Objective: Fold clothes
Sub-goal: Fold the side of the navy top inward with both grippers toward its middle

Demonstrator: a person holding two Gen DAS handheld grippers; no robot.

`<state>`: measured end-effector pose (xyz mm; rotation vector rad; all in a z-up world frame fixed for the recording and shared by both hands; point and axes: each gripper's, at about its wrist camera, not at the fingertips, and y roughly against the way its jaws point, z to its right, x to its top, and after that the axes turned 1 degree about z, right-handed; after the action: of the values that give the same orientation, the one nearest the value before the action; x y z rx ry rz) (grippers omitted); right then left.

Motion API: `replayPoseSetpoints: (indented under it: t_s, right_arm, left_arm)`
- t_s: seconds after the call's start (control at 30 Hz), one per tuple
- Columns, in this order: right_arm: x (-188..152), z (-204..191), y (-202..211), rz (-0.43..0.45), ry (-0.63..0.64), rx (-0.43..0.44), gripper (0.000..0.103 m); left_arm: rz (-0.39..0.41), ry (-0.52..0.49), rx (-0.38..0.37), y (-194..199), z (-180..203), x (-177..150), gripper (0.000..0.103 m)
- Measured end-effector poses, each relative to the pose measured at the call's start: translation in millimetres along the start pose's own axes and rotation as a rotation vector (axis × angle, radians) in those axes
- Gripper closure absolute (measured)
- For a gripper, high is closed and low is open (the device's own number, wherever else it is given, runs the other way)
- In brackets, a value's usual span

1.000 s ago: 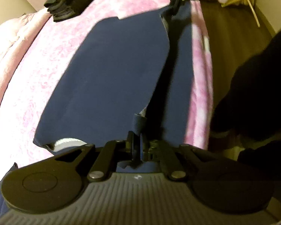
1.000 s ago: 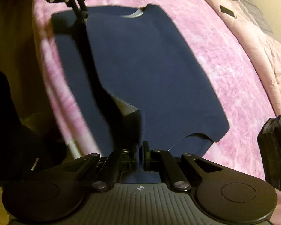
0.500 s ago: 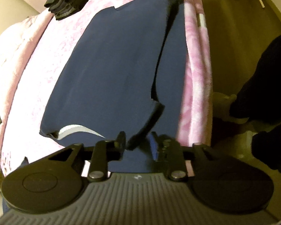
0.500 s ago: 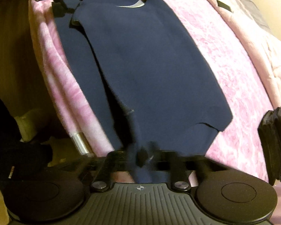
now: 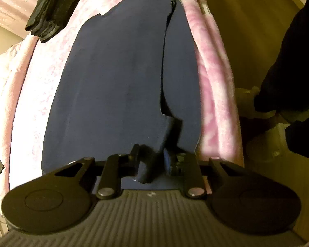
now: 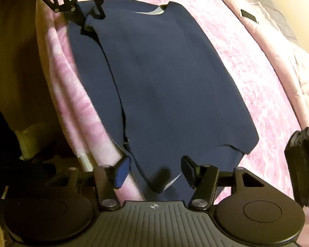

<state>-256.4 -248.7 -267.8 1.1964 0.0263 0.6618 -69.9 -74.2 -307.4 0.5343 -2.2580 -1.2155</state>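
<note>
One navy cloth shirt (image 6: pixel 171 86) lies flat on one pink bed (image 6: pixel 247 65); left gripper (image 5: pixel 151 156) and right gripper (image 6: pixel 154 169), low over near edges, both spread apart, gripping nothing

Black ribbed left gripper (image 5: pixel 152 160), silver screws, one blue-padded fingers (image 6: pixel 121 171).

- The shirt (image 6: pixel 171 86) lies flat on the bed (image 6: pixel 247 68), near its edge, one side flap folded over the body.
- The left gripper (image 5: pixel 152 158) sits at the shirt's collar end, a corner of cloth between its parted fingers.
- The right gripper (image 6: pixel 154 169) sits at the opposite end, fingers spread wide.
- A stack of folded clothes (image 5: pixel 51 10) rests on the bed beyond the shirt's far side.
</note>
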Motion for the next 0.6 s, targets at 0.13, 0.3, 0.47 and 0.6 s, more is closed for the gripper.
replayPoseSetpoints:
  t_s: [0.13,0.3,0.47,0.6]
  right_arm:
    - [-2,-6,-7,-0.030,0.090,0.010,0.047]
    - [-2,12,13,0.005,0.030,-0.014,0.047]
    - [-5,9,16,0.011,0.044,-0.003,0.047]
    - [-7,7,18,0.016,0.055,0.006,0.047]
  left_arm:
    - [-0.006,0.047,-0.020,0,-8,-1,0.083]
    - [-0.007,0.090,-0.020,4,-12,-3,0.083]
    - [-0.013,0.106,-0.010,4,-11,-4,0.083]
    - [-0.014,0.114,0.003,4,-7,-5,0.083]
